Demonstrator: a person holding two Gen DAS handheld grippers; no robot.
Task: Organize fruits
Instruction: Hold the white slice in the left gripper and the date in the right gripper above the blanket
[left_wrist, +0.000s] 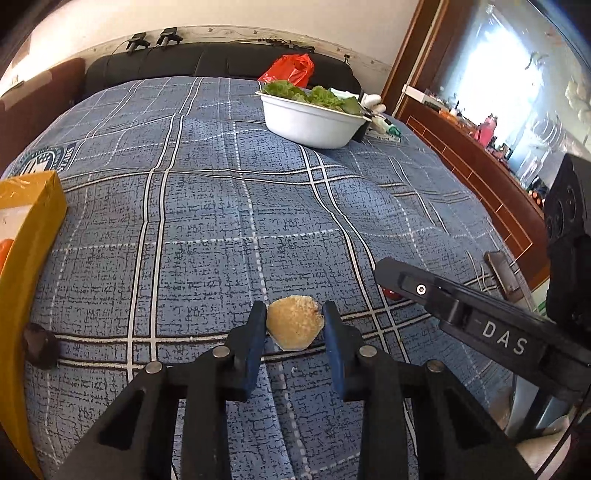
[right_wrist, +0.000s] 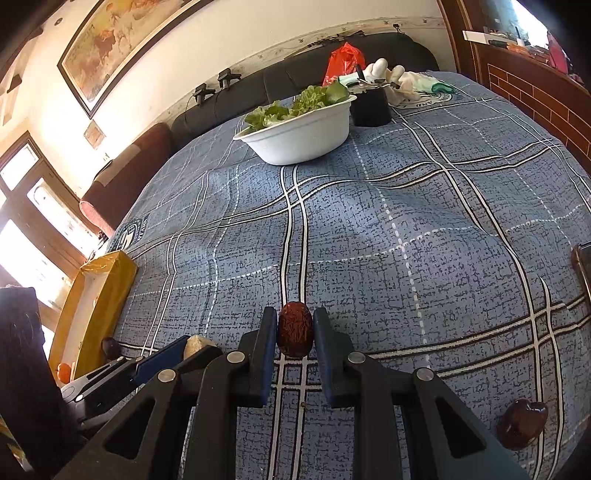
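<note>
**Both grippers clamped on fruit above the plaid bed**

Left gripper (left_wrist: 294, 317): blue fingers (left_wrist: 255, 332) closed on a pale tan, rough-skinned round fruit (left_wrist: 294, 325), pinched at both sides, low over the blue plaid bedspread (left_wrist: 207, 206); right gripper (right_wrist: 295, 328): fingers (right_wrist: 267, 339) clamped on a dark red wrinkled date (right_wrist: 295, 334), held upright between the pads, close over the bedspread; another dark date (right_wrist: 521, 424) lying loose on the cloth at lower right of the right wrist view; a further dark fruit (left_wrist: 40, 345) resting just beside the yellow box (left_wrist: 26, 236) at the left edge; something orange (right_wrist: 63, 372) inside that box; white basin (left_wrist: 314, 125) of green leaves (left_wrist: 295, 91) far across the bed, well apart from both grippers; red plastic bag (left_wrist: 290, 70) behind the basin; white gloves (right_wrist: 391, 79) and a black block (right_wrist: 369, 107) just beside it.
</note>
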